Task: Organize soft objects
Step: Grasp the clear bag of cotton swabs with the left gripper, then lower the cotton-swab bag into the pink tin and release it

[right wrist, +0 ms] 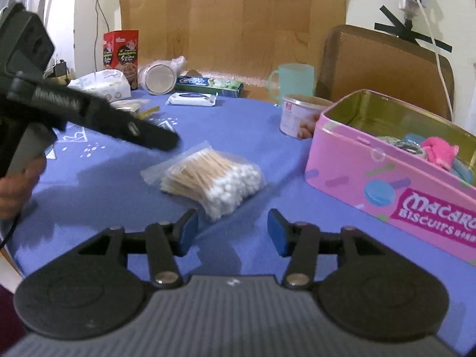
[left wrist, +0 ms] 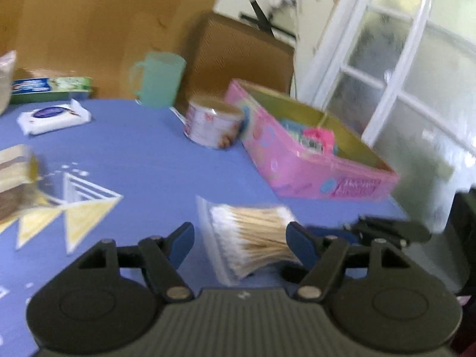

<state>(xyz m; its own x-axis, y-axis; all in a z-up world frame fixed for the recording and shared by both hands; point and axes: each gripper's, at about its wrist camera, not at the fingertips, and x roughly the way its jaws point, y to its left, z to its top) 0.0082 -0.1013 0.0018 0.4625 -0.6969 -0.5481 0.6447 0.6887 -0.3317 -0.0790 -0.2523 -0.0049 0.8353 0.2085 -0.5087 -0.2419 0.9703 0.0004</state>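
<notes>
A clear bag of cotton swabs (right wrist: 208,178) lies on the blue tablecloth (right wrist: 253,125). In the left wrist view the bag (left wrist: 253,235) sits between the open fingers of my left gripper (left wrist: 241,247), which hovers over it. My right gripper (right wrist: 232,232) is open and empty just in front of the bag. The left gripper also shows in the right wrist view (right wrist: 160,139), above the cloth left of the bag. A pink biscuit tin (right wrist: 386,178) stands open at the right with a pink soft item (right wrist: 438,151) and blue ones inside; it also shows in the left wrist view (left wrist: 312,160).
A small tub (right wrist: 300,116), a green mug (right wrist: 293,83), a wipes pack (right wrist: 192,99), a toothpaste box (right wrist: 208,84), a red box (right wrist: 120,53) and a tissue pack (right wrist: 101,84) stand at the back. A brown chair (right wrist: 386,65) is behind the tin.
</notes>
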